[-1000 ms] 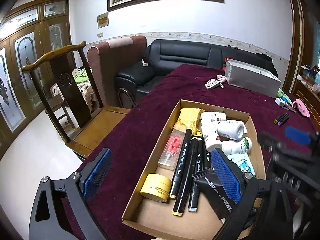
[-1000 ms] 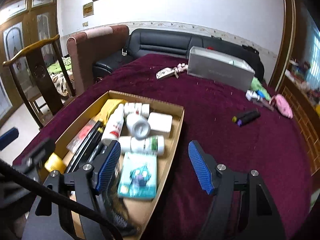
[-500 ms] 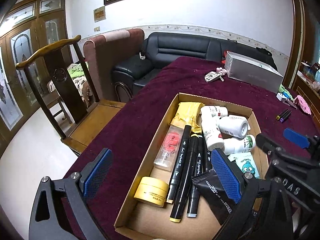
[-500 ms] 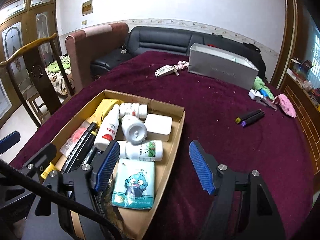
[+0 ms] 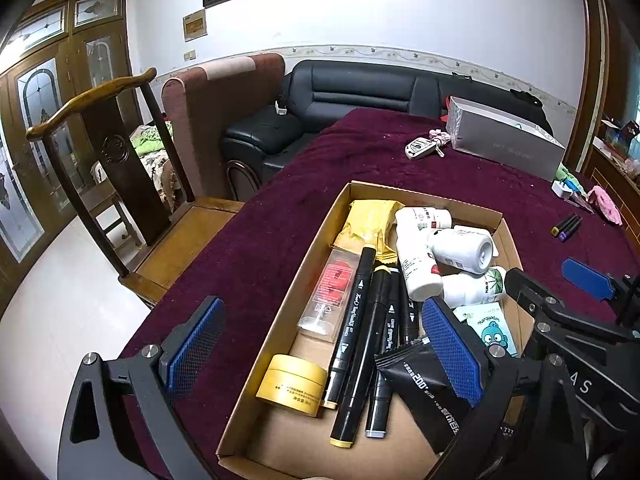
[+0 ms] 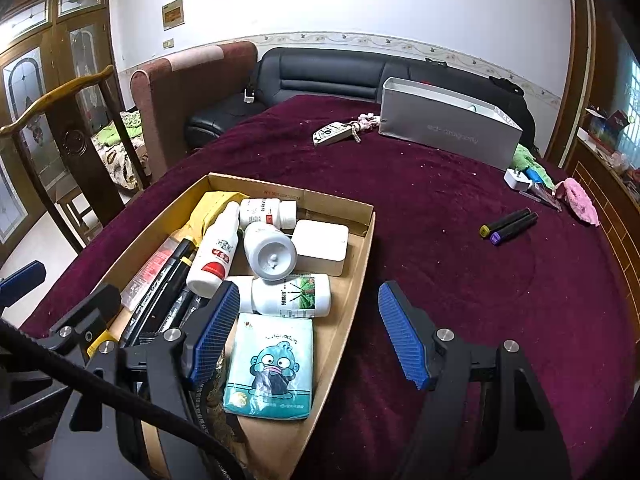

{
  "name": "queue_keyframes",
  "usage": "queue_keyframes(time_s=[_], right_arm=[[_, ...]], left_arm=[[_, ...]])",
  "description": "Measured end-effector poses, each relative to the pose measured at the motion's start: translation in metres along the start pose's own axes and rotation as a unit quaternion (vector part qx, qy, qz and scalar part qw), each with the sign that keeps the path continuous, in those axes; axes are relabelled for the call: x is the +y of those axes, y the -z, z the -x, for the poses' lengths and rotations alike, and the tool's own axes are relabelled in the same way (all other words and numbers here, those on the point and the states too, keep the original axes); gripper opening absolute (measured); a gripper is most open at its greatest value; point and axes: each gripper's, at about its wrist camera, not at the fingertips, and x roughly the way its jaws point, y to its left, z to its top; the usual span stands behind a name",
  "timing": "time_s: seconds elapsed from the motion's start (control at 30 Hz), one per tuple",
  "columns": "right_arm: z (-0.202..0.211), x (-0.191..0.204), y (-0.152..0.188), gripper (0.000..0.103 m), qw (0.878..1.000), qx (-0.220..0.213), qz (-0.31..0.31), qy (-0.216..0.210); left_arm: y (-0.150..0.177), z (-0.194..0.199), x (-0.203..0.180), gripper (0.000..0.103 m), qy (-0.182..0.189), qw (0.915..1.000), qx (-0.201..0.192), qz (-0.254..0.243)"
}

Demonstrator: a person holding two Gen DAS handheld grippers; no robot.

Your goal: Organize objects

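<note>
Two markers (image 6: 508,226): light, stiff, smooth; grasp mid-barrel.
Left hand-held gripper (image 5: 320,344): released, empty.
Right hand-held gripper (image 6: 308,336): released, empty.

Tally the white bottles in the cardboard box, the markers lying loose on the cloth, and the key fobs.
White bottles: 4
Loose markers: 2
Key fob: 1
Total: 7

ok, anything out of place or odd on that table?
Two black markers with yellow and purple caps lie loose on the maroon cloth, outside the cardboard tray that holds the other markers. Nothing looks spilled or damaged.
</note>
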Motion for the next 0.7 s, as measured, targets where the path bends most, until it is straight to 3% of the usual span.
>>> queue_keyframes(time_s=[0.7], right_arm=[[0.0077,-0.0088,-0.0012,0.072,1.000,-0.009,-0.014,0.000]], left_arm=[[0.0000,0.0074,0.0015,0.096,-0.009,0.9999,-0.007,0.008]])
